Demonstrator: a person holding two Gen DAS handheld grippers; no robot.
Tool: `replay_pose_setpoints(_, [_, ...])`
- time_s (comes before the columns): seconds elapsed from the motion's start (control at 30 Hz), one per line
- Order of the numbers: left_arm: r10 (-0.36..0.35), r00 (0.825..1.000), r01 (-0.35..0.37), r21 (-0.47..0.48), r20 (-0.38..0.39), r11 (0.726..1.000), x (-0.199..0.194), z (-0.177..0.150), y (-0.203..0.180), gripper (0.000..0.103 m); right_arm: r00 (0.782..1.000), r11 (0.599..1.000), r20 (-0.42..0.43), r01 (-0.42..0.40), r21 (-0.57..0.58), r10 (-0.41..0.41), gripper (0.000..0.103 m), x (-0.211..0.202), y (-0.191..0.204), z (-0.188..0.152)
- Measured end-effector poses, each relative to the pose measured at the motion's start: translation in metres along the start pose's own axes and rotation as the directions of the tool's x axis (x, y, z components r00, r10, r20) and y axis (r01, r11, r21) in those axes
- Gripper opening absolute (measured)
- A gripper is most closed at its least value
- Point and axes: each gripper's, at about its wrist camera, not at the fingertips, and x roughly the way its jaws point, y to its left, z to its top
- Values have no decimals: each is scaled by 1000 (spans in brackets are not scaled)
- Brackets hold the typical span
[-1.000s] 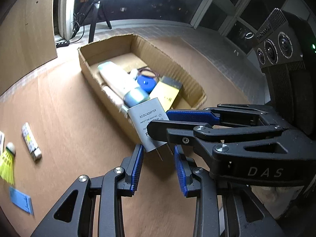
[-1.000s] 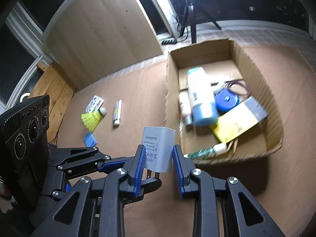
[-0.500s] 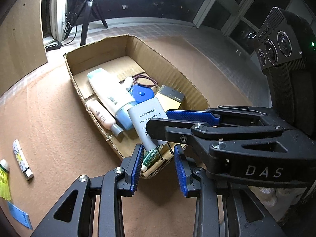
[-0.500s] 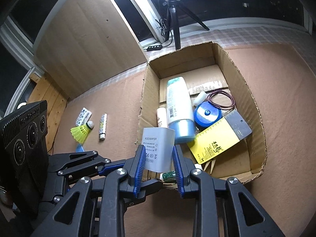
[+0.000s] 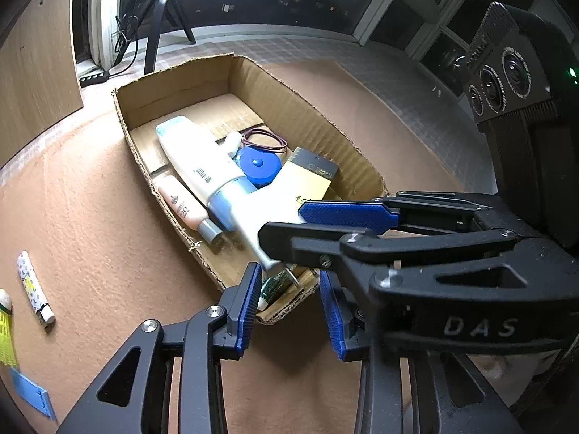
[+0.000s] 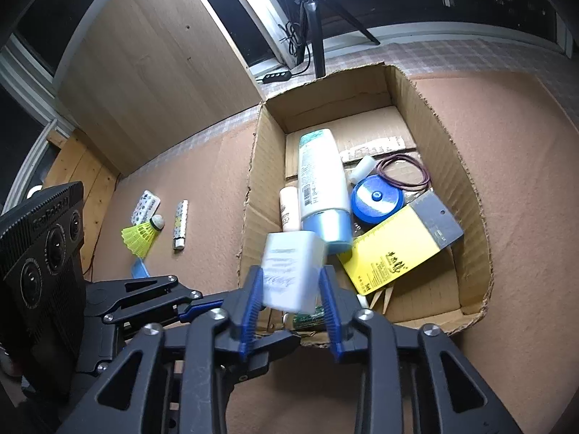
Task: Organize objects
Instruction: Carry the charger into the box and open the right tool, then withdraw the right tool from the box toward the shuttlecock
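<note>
Currently your right gripper (image 6: 289,289) has the white adapter (image 6: 291,271) between its 2 blue pads, blurred, over the near left corner of the cardboard box (image 6: 470,188); whether the pads clamp it, you cannot tell. Your left gripper (image 5: 289,307) stands apart, holding nothing, at the box's near edge. Box contents: 1 white-and-blue bottle (image 6: 322,188), 1 blue round case (image 6: 376,199), 1 yellow card (image 6: 391,253). Outside, beside the box's left wall on the brown mat (image 6: 202,195): 1 yellow shuttlecock (image 6: 141,235), 1 patterned tube (image 6: 180,224).

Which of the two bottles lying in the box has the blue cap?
The big white bottle; its blue cap points toward the tools. The slimmer peach bottle beside it has a silvery cap.
</note>
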Motion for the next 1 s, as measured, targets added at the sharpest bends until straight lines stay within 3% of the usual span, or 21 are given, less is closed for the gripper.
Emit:
replay_pose_setpoints(0.1, [11,1000,-11,1,2,1000,-4,-3,0,36,1000,1000,11,12,-2,-12,46,-4,3,-1])
replay_pose_setpoints(0.5, [29,999,-27,-44,37,999,-42,-33,16,37,999,1000,38,30,-5,-30,47,-14,14,-9])
replay_pose_setpoints(0.73, [73,996,-66,-115,58,991,-74,-67,48,37,999,999,46,20,-25,-19,47,-8,33,-18])
replay_pose_setpoints(1.0, [148,986,-129,-218,74,967,-108,-106,98,37,1000,999,-6,-23,-43,23,46,15,59,-25])
